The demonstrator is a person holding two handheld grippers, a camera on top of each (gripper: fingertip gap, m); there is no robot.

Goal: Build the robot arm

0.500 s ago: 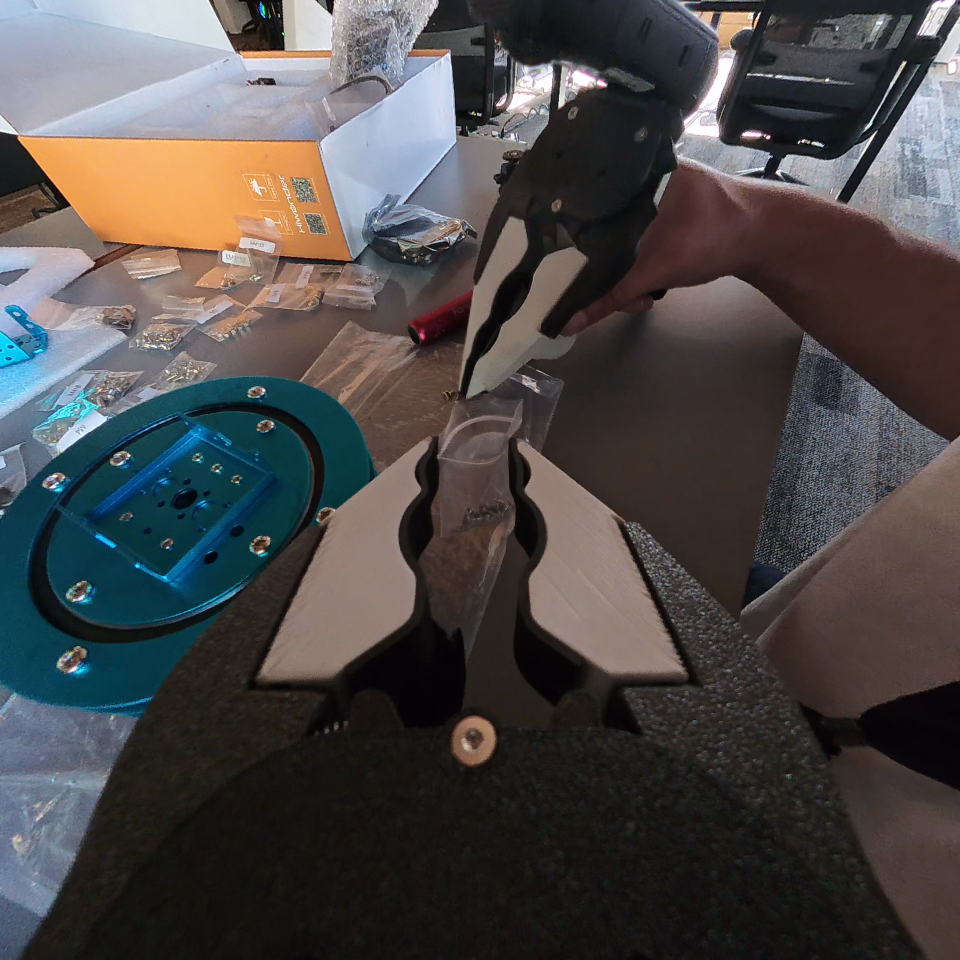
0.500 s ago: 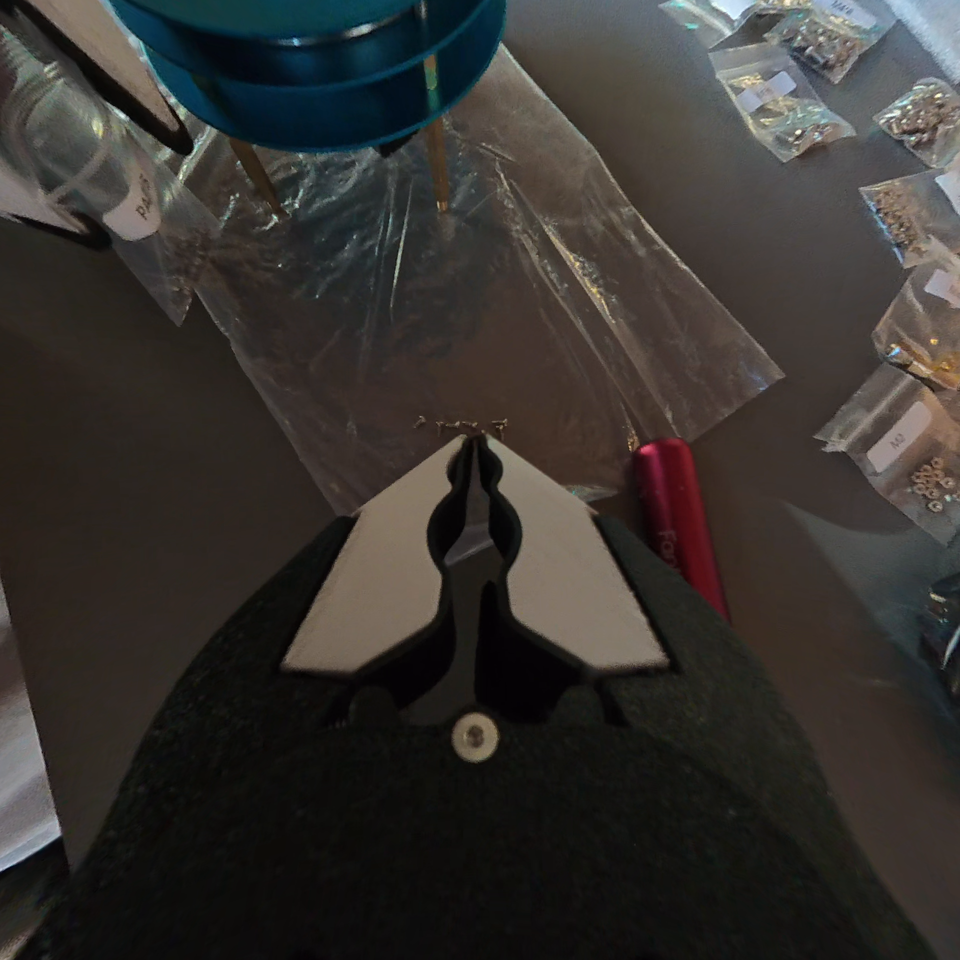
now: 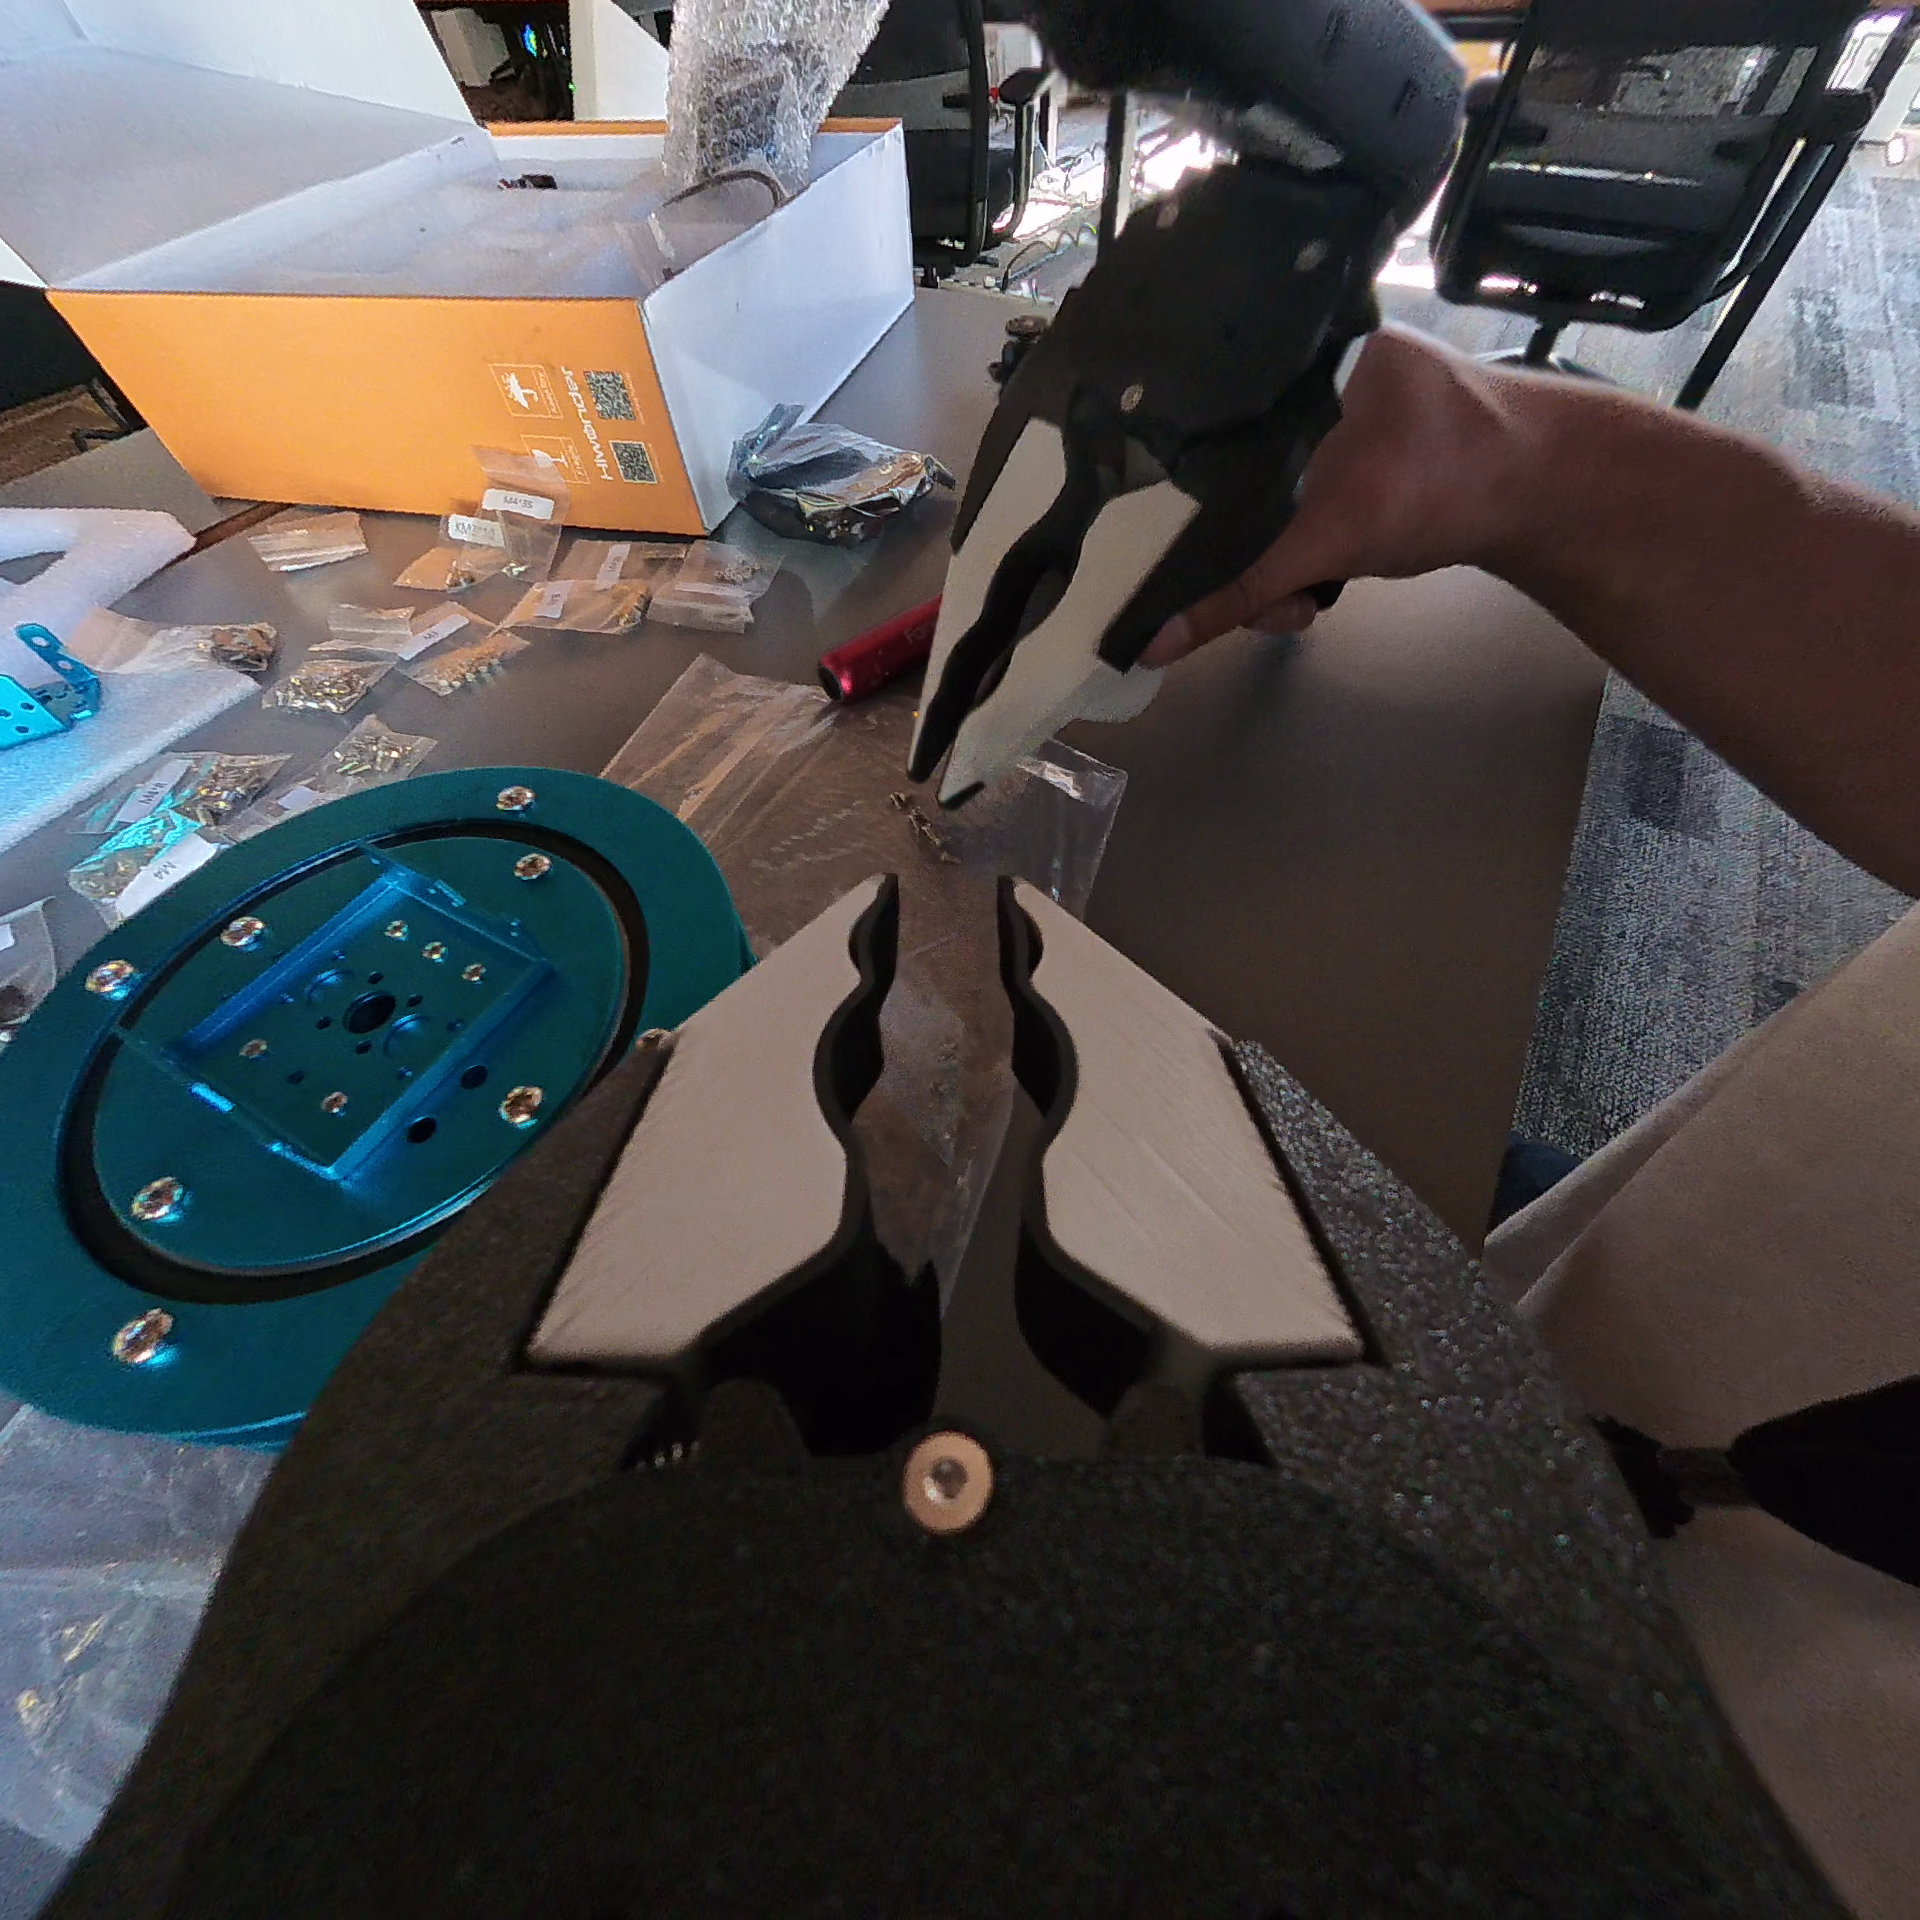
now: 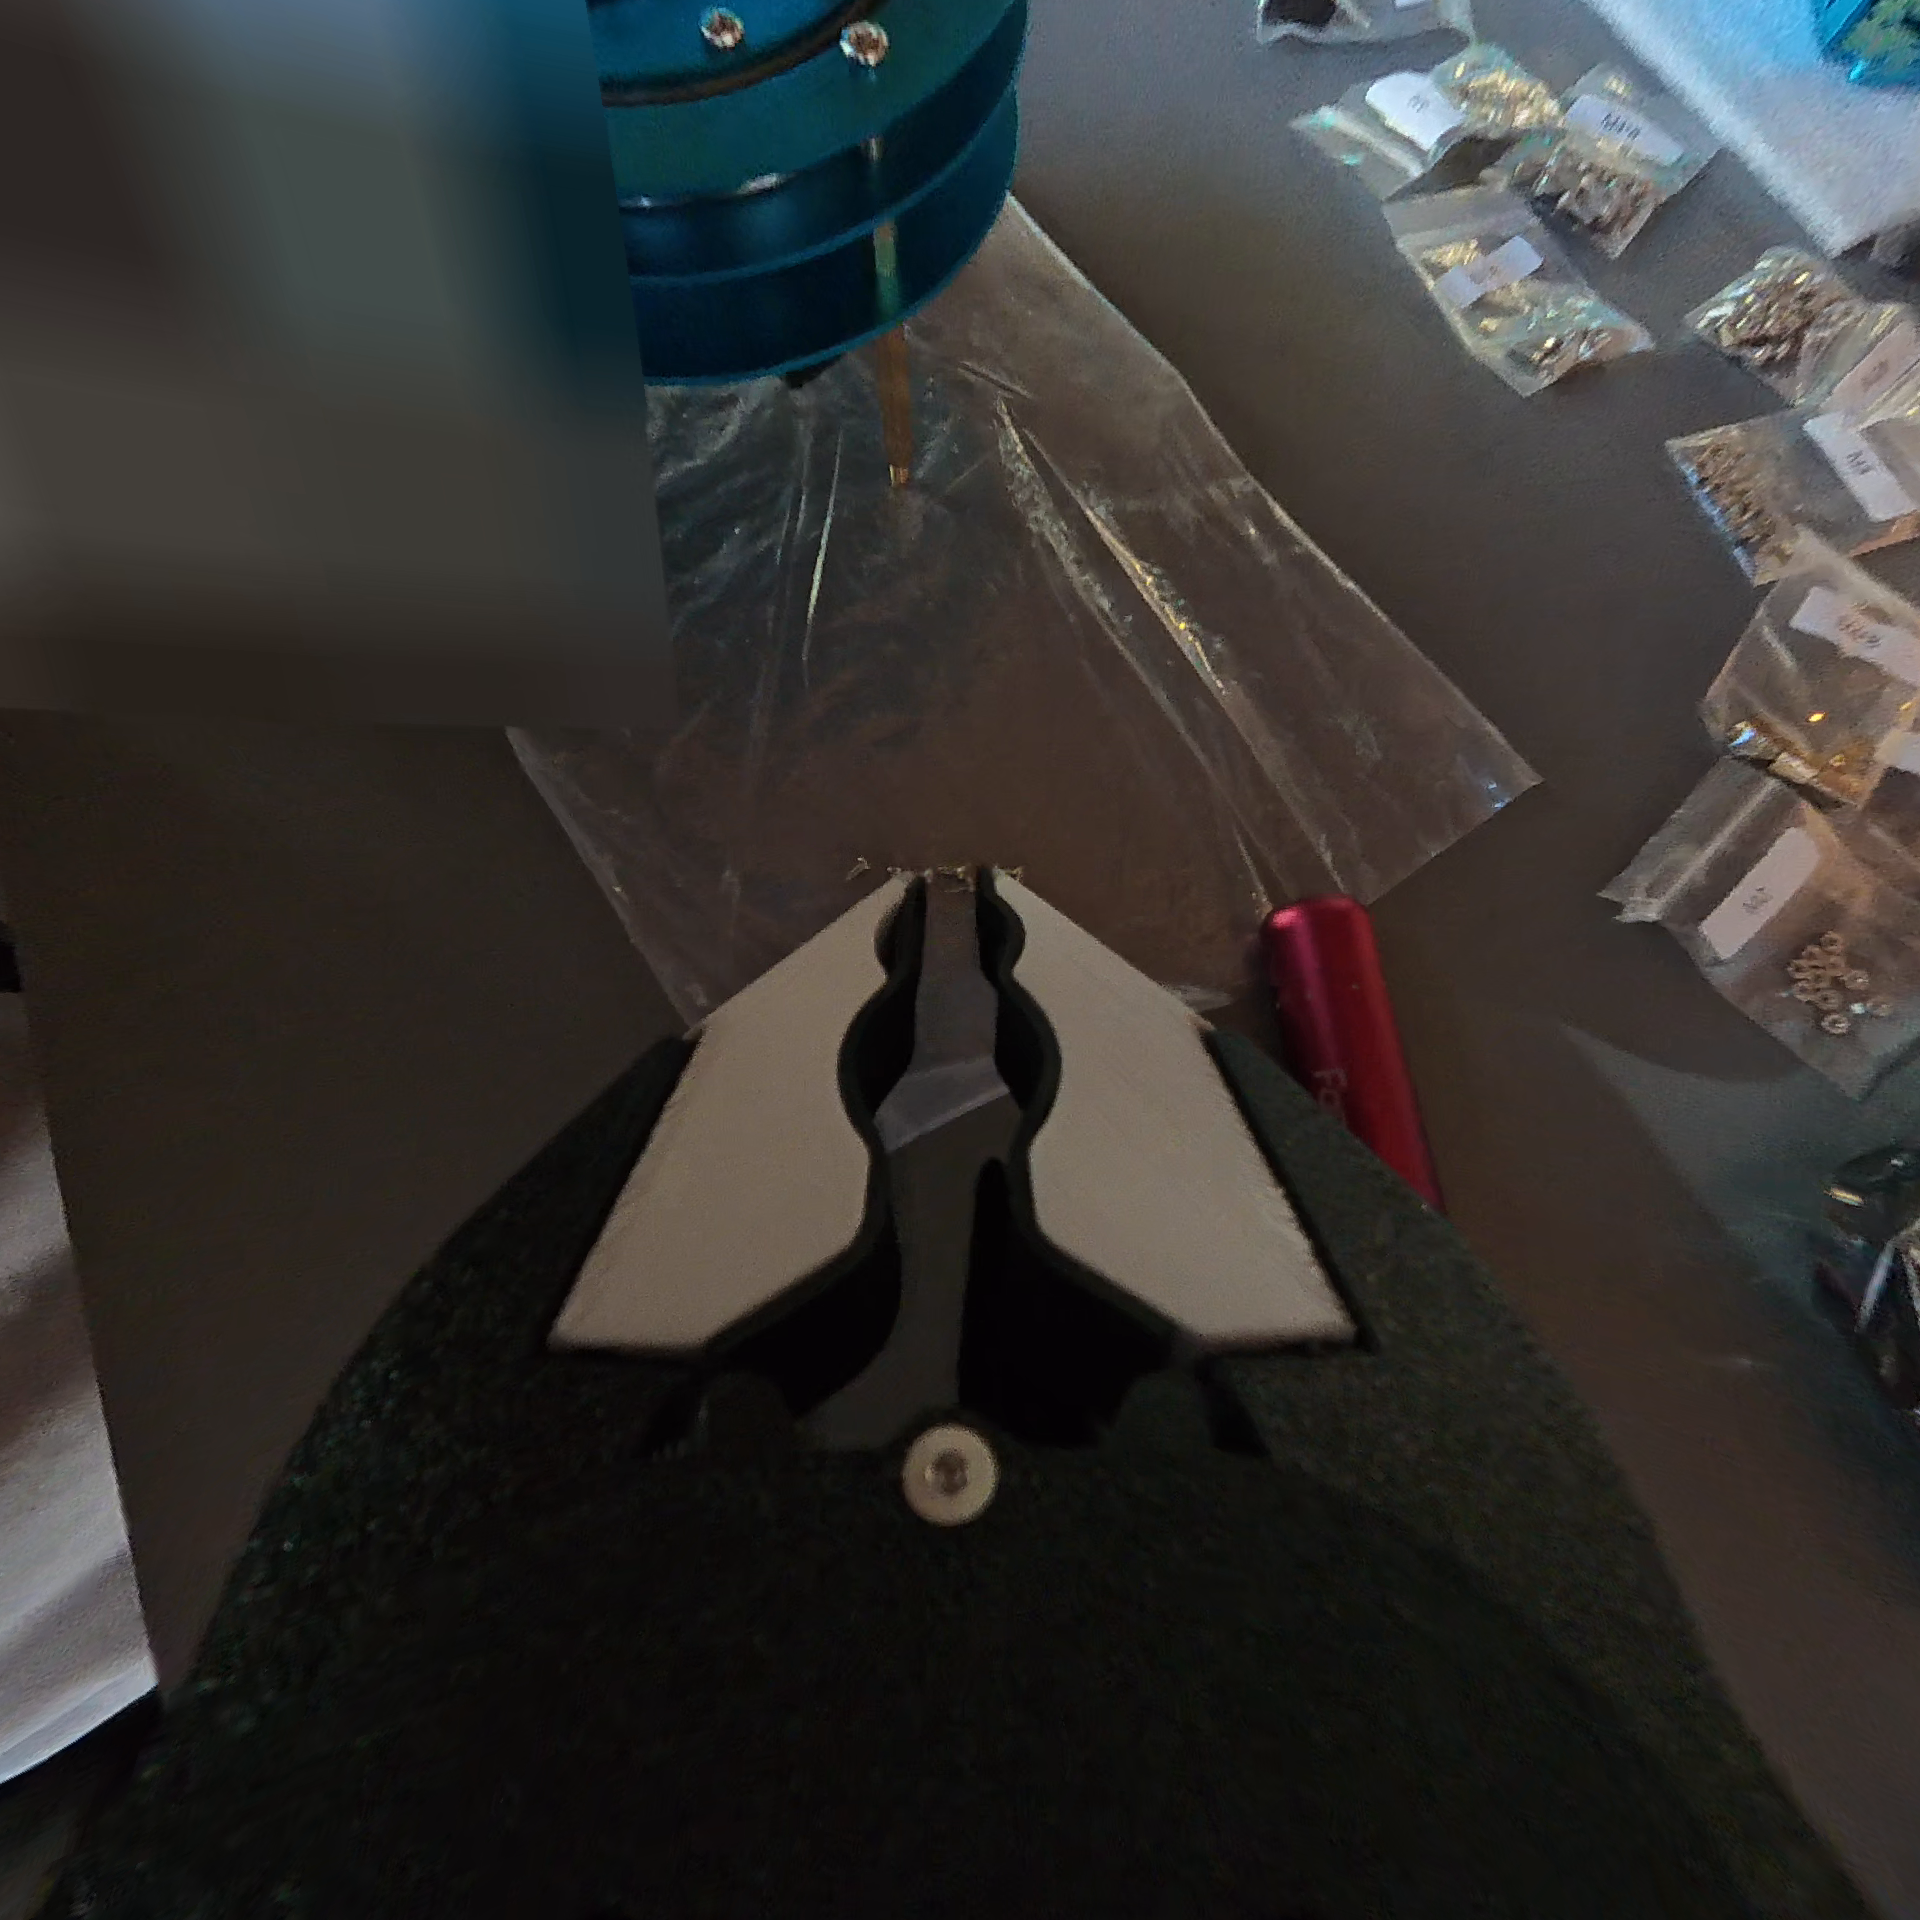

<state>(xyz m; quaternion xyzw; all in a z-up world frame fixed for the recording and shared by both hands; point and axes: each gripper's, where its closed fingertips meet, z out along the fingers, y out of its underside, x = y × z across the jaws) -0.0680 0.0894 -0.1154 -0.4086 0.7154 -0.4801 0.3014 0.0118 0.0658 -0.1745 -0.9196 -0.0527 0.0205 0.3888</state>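
Tongs on my left (image 3: 945, 894) are spread apart with nothing gripped, hanging over a clear plastic sheet (image 4: 1091, 644) on the bench (image 3: 1351, 831). Right tongs (image 4: 948, 881) have a narrow gap, tips right at some tiny loose screws (image 3: 925, 826) on that sheet. Teal round plate (image 3: 312, 1091) sits left, red cylinder (image 4: 1340, 1029) just beside.

The left wrist view looks forward and down along its own fingers over the table (image 3: 1351, 831), from close range. The right wrist view looks steeply down – very near the surface. Both share the clear plastic sheet (image 3: 748, 748) (image 4: 1091, 623) (with small screws (image 3: 925, 826) (image 4: 951, 871) just ahead of the right gripper (image 3: 940, 784) (image 4: 948, 883)) and the teal disc assembly (image 3: 312, 1039) (image 4: 821, 187).
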